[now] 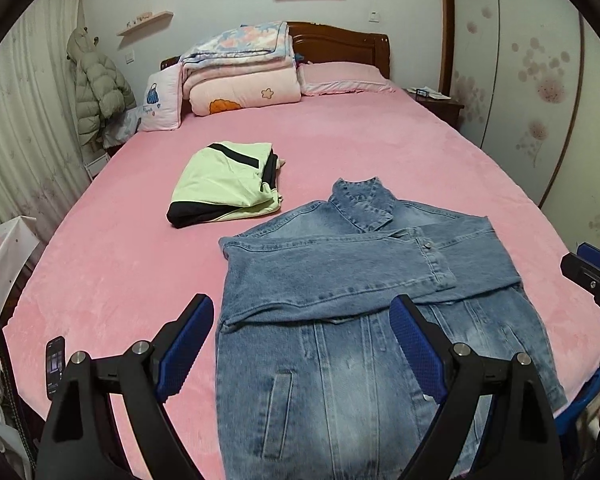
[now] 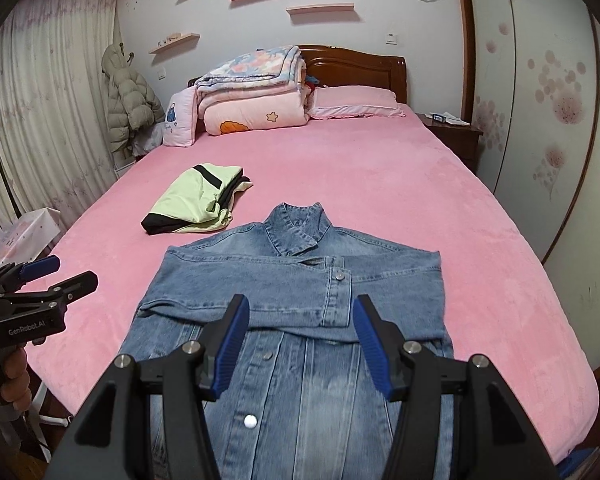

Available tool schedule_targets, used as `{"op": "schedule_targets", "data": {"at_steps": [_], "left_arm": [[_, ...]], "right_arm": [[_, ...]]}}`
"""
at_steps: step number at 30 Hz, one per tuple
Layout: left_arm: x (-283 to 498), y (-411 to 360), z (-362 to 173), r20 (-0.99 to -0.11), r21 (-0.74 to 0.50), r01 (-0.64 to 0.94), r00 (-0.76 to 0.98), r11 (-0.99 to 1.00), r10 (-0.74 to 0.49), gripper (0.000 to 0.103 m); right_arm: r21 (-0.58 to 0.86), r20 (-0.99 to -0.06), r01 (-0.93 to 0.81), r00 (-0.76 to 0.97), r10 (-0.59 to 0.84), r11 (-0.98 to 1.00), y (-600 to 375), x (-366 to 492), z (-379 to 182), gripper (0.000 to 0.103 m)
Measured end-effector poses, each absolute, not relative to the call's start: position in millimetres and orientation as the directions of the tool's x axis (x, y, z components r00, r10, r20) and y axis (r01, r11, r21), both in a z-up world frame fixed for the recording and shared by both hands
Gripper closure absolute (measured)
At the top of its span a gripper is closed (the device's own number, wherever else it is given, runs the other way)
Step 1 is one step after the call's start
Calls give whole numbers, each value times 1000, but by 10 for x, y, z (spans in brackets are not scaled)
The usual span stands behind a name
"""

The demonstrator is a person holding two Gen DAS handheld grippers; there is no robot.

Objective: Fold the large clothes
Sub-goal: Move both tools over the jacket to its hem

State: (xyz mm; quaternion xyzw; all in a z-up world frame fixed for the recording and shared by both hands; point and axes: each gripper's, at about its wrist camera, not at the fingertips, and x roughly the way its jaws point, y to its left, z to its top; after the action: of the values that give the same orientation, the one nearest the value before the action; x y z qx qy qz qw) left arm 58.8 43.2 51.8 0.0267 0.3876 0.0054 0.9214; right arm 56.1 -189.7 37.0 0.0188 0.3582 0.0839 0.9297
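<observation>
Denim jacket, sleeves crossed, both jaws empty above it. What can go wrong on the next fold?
1. The crossed sleeves lie loose on the denim jacket; lifting the hem may slide them off.
2. The hem hangs over the bed edge, so the jacket could drag toward the floor.
3. The folded green shirt lies near the collar; a skewed fold may land on it.
</observation>
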Motion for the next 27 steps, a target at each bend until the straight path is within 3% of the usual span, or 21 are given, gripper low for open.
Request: {"op": "schedule_targets", "data": {"at_steps": [27], "left_arm": [[-21,417,-393,-817,-2,41,576,999,-25,14]], "right_arm": [[124,-749,-68,648,138,990,-2200,-166,-331,48]]}}
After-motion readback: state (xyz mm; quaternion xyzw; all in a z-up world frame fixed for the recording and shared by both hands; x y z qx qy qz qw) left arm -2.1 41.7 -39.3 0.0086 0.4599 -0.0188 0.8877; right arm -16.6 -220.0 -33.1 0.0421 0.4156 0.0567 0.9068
